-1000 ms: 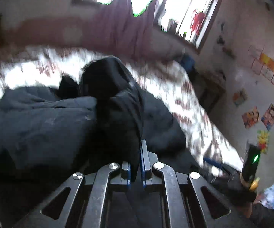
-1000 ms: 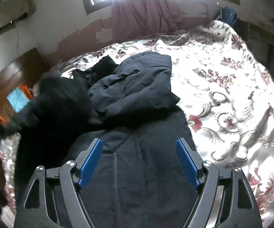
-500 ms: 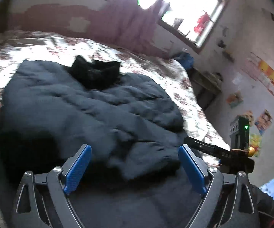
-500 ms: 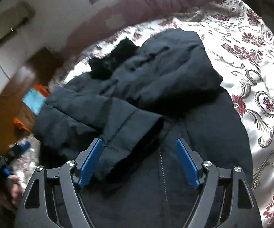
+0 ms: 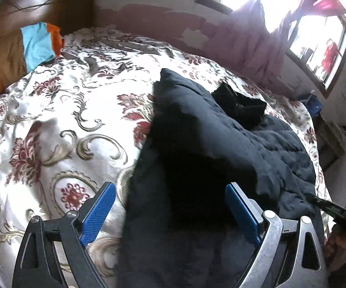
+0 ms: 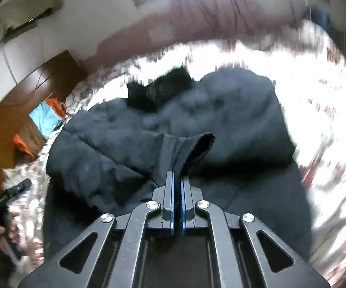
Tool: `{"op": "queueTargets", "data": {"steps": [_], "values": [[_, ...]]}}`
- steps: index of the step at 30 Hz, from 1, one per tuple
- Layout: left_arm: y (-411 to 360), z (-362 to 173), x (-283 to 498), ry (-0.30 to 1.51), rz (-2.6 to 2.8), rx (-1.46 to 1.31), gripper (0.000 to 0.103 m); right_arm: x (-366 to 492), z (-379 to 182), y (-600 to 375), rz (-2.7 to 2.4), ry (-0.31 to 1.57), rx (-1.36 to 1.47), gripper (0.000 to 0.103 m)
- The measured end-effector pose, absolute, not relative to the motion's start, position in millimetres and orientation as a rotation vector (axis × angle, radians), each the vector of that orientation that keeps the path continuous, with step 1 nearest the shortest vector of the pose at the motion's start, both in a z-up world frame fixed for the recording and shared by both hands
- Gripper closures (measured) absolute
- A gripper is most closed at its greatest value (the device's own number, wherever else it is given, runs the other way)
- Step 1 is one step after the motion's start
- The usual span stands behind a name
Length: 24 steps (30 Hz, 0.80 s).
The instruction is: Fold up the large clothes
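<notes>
Currently, the left gripper (image 5: 168, 212) hovers with jaws apart over the near left edge of the dark jacket (image 5: 245, 148) on the floral bedspread (image 5: 53, 124). Right gripper (image 6: 177, 187): jaws clamped on 1 sleeve cuff (image 6: 197, 144). Step in hand, by judgement: sleeve fold. Next: lay the cuff flat across the body.

Matt quilted jacket (image 5: 221, 144) on satiny bedspread (image 5: 53, 120)

Daylight pours through the window (image 5: 317, 36) at one o'clock in the left view, blown out white. The bedspread (image 5: 53, 124) glares brightly, while the dark jacket (image 5: 209, 156) loses detail in shadow. The right view smears with motion blur, worst at three o'clock; fisheye bending darkens every corner.
</notes>
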<state>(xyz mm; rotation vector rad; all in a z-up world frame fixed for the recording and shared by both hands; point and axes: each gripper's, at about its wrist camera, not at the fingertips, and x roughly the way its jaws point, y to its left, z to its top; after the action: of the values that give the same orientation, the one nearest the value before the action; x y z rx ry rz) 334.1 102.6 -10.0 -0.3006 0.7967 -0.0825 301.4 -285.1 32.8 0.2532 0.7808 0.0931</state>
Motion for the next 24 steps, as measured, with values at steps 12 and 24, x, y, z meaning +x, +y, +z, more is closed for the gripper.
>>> {"op": "queueTargets", "data": {"steps": [12, 24], "values": [[76, 1, 395, 0.786, -0.002, -0.179, 0.011, 344, 54, -306, -0.181, 0.7, 0.048, 0.085], [35, -38, 456, 0.89, 0.046, -0.08, 0.011, 361, -7, -273, -0.096, 0.797, -0.075, 0.051]]}}
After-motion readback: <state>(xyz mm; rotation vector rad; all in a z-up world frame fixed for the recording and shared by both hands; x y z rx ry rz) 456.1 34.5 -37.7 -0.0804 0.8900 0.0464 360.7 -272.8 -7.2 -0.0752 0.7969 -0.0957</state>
